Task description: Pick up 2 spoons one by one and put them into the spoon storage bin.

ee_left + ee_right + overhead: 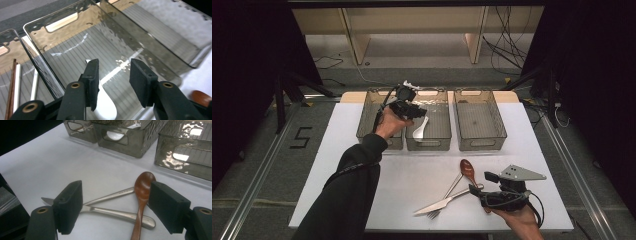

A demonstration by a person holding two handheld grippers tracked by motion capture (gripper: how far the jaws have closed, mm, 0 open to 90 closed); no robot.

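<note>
A single mark could be read: a dark figure "5" (301, 137) stood on the grey floor, just off the left edge of the white table (362, 200), level with the row of smoky bins. No other lettering, label or brand was legible.

Grey floor (257, 165), pale wooden shelving (412, 25), loose cables (507, 45), dark surroundings.

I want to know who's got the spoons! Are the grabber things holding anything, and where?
Nothing is held. The left gripper is open above the white spoon in the middle bin; the right gripper is open around the wooden spoon.
</note>
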